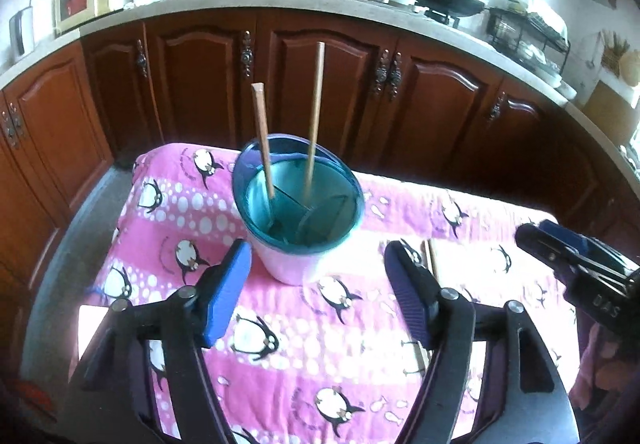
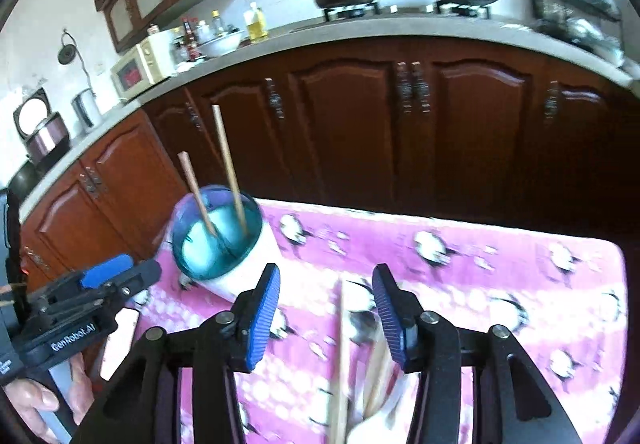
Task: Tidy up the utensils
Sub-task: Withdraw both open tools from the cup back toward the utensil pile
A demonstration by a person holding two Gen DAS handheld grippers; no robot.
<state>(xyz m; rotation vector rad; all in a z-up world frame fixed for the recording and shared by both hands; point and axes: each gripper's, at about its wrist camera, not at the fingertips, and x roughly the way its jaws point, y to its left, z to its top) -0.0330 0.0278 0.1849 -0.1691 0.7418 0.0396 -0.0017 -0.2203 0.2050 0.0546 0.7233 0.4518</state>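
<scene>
A teal-rimmed utensil holder [image 1: 298, 204] on the penguin tablecloth [image 1: 460, 212] holds two upright chopsticks [image 1: 314, 124]. More chopsticks [image 2: 340, 356] lie nearer, between the right gripper's [image 2: 325, 314] parted jaws. The left gripper [image 1: 316, 284] gapes empty.

Motion blur smears the chopsticks [image 2: 340, 356] on the cloth, their lower ends cut off by the frame edge
</scene>
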